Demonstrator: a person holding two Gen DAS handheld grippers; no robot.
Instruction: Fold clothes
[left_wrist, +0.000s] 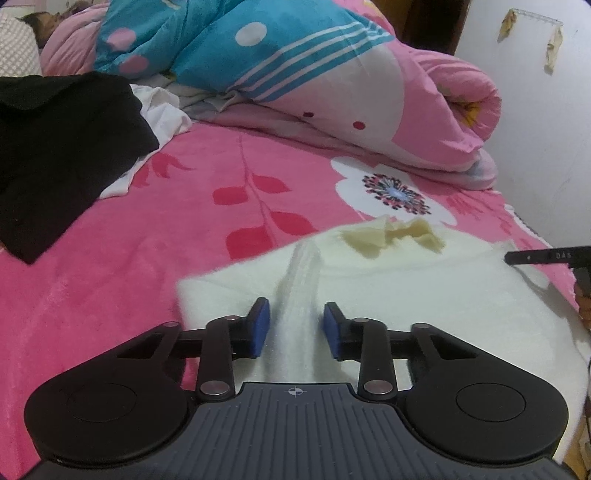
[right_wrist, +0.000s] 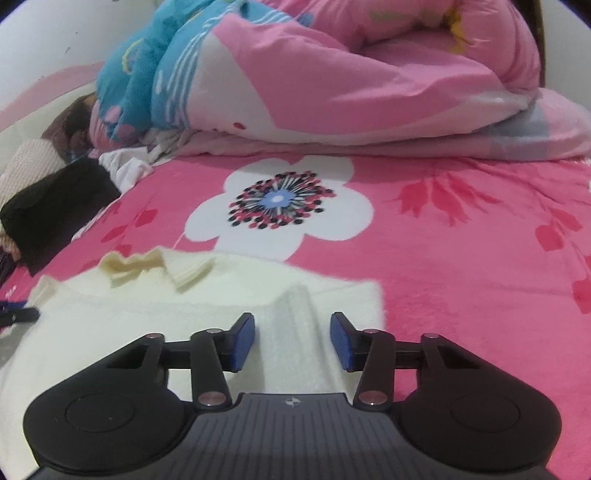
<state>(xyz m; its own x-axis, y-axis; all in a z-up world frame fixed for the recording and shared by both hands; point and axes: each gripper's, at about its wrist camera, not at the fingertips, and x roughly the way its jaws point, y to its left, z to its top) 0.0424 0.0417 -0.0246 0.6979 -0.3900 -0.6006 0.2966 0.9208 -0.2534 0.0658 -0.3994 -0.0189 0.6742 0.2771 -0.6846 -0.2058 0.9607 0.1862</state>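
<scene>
A cream fuzzy sweater (left_wrist: 406, 280) lies flat on the pink floral bedspread (left_wrist: 147, 229), its collar (left_wrist: 391, 236) toward the far side. My left gripper (left_wrist: 297, 328) is open, its blue pads on either side of a raised ridge of the sweater. My right gripper (right_wrist: 293, 341) is also open and straddles a similar raised ridge near the sweater's (right_wrist: 147, 306) other edge. The right gripper's tip shows in the left wrist view (left_wrist: 543, 256), and the left gripper's in the right wrist view (right_wrist: 18, 315).
A black garment (left_wrist: 62, 155) and a white one (left_wrist: 162, 114) lie at the far left of the bed. A rolled pink and blue quilt (left_wrist: 332, 85) fills the back. A white wall (left_wrist: 535, 110) runs along the right. A person lies behind the quilt (left_wrist: 44, 26).
</scene>
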